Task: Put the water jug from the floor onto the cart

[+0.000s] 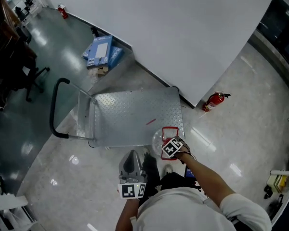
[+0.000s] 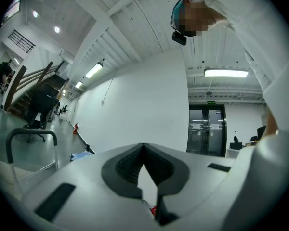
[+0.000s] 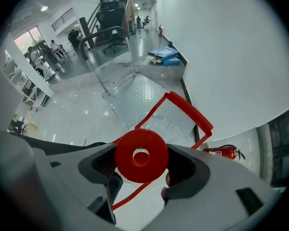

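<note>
Right gripper [image 3: 141, 156]: my jaws clamp the red cap [image 3: 127, 163] of the water jug [image 1: 158, 139]. The jug body is straight below them, long axis upright.
Cart [image 1: 127, 114]: deck directly ahead of these jaws, jug at its near edge.
Left gripper [image 2: 143, 150]: jaws together, empty, the farther one.

1. Floor [image 1: 62, 177]: we record glossy pale tiles, grey-green toward the left.
2. Cart [image 1: 130, 114] standing on it: diamond-plate deck bearing a small red streak [image 1: 150, 122].
3. Along the white wall we list blue cartons [image 1: 102, 52] and a red fire extinguisher [image 1: 213, 101].
4. Water jug [image 1: 158, 138] at the deck's near corner; we cannot tell what bears it.
</note>
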The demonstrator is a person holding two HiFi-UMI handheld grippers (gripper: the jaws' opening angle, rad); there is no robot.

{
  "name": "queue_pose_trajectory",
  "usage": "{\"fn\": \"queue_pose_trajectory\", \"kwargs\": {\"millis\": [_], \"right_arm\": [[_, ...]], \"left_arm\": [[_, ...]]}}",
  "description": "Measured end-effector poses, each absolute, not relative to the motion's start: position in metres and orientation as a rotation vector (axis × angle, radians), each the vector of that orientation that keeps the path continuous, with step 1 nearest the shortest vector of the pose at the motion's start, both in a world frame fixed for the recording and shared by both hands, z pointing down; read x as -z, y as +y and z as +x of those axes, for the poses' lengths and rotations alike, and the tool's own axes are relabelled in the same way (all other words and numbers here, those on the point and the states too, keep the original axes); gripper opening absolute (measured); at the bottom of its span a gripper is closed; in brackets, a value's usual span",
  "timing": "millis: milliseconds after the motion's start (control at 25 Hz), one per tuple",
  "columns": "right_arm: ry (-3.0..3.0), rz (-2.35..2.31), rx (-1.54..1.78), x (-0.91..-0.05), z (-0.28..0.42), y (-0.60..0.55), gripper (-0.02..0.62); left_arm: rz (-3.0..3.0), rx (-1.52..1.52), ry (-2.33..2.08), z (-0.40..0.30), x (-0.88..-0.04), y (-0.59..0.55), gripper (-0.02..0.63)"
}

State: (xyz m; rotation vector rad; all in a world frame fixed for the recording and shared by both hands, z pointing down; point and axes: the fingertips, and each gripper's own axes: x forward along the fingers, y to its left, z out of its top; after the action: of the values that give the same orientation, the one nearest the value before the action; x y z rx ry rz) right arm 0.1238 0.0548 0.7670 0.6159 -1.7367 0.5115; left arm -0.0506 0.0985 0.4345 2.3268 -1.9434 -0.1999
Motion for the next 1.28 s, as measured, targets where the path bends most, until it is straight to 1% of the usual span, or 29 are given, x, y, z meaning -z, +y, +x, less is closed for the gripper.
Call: {"fn": "queue_pose_trajectory", "kwargs": {"millis": [480,640,840,1280], "right_arm": [[-1.725,0.724,-0.581,-0.752,0.093,-0.065,0.307],[-1.725,0.765,-0.606,-0.753,0.082,-0.105,0.305],[-1.719,0.767,-0.606,-0.762,0.068,-0.142,0.307],[-1.671,0.749,-0.670,-0.817,0.057,-0.206,0.307]], "left_arm": [[2.473,0.257,-1.716,-0.093,-0.428,-0.053,0.003],[2.467,0.227,-1.708,-0.109,-0.438,-0.091,0.003],[2.433,0.205,-1.715,-0.119,-0.447,-0.116,0.003],[2.327,0.134,-1.829,-0.142,-0.461,-0.149,0.003]]}}
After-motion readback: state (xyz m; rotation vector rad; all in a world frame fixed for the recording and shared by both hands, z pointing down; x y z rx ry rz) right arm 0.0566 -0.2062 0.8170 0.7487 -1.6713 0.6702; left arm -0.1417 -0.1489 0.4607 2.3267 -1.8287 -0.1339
